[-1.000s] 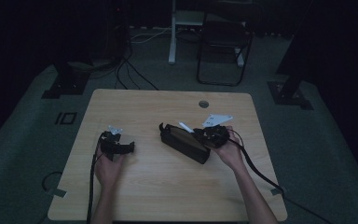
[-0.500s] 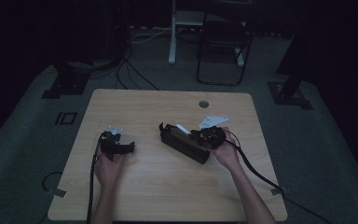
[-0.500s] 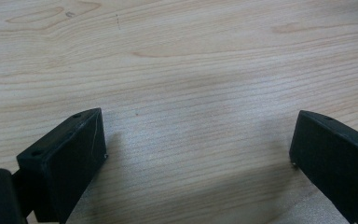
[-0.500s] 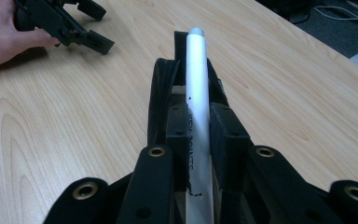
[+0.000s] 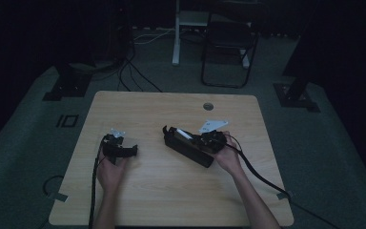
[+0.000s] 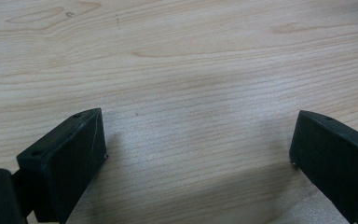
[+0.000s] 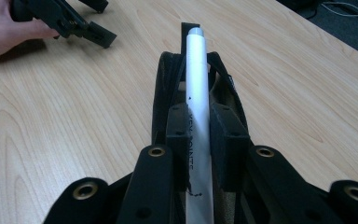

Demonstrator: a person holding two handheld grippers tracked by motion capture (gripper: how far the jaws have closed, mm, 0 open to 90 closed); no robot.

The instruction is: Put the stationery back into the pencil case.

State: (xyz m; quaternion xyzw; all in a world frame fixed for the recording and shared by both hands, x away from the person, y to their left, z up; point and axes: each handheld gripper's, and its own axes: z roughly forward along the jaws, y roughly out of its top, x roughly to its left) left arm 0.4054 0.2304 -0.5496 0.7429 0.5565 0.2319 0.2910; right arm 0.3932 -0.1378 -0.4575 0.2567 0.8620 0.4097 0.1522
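Right claw clenched on white pen, half into black case; left claw released at nine o'clock on counter.

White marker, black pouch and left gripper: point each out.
white marker (image 7: 196, 88), right gripper view, its barrel ahead of the jaws
black pouch (image 5: 190, 150), high view, its long side
left gripper (image 6: 198, 154), left gripper view, midway between its jaws

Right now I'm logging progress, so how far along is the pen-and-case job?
Done: the right gripper has closed on the white pen and carried it over the open black case. In hand: the pen hangs lengthwise in the case's mouth, still clamped. Left: let the pen go inside the case, probably close it. The left gripper rests open on the wooden table, holding nothing.
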